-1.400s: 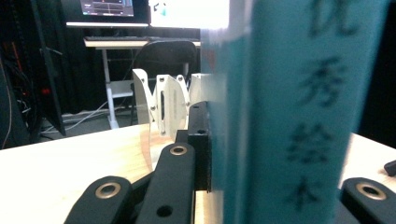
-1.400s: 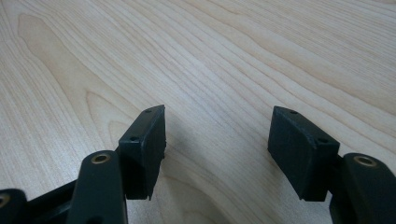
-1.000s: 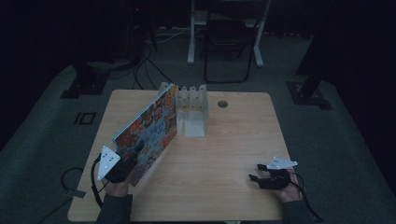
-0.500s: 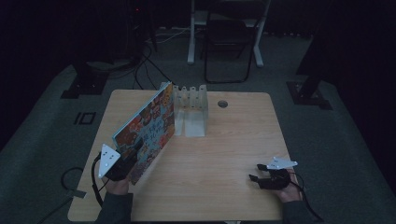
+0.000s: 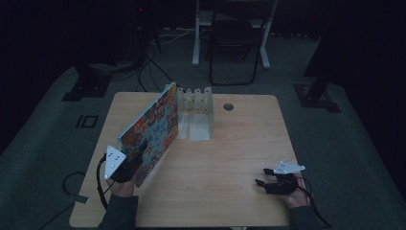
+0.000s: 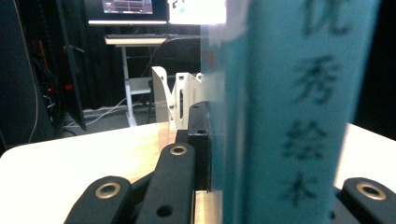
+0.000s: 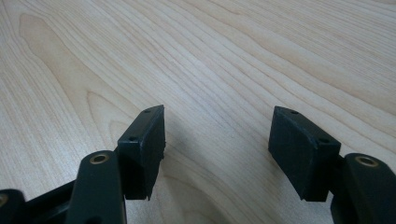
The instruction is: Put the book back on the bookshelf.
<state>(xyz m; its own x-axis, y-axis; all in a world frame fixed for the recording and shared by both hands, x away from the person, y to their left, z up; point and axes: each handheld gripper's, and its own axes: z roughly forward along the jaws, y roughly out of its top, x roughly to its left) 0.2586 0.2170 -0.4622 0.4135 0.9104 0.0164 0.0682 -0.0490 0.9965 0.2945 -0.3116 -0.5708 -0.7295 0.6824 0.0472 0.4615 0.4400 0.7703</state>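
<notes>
A colourful picture book (image 5: 154, 128) stands on edge on the wooden table (image 5: 230, 148), its far end against a white slotted rack (image 5: 195, 99). My left gripper (image 5: 130, 162) is shut on the book's near end. In the left gripper view the teal spine (image 6: 289, 116) with printed characters sits between the black jaws, and the rack (image 6: 180, 93) rises behind it. My right gripper (image 5: 261, 176) rests near the table's front right, open, with nothing between its fingers. In the right gripper view its gripper (image 7: 217, 135) hangs over bare wood (image 7: 210, 56).
A round cable hole (image 5: 228, 106) lies right of the rack. Behind the table stand a dark chair (image 5: 234, 43) and a white stand leg (image 5: 196, 33). Cables run over the floor at the back left. A lit monitor (image 6: 128, 7) is far behind.
</notes>
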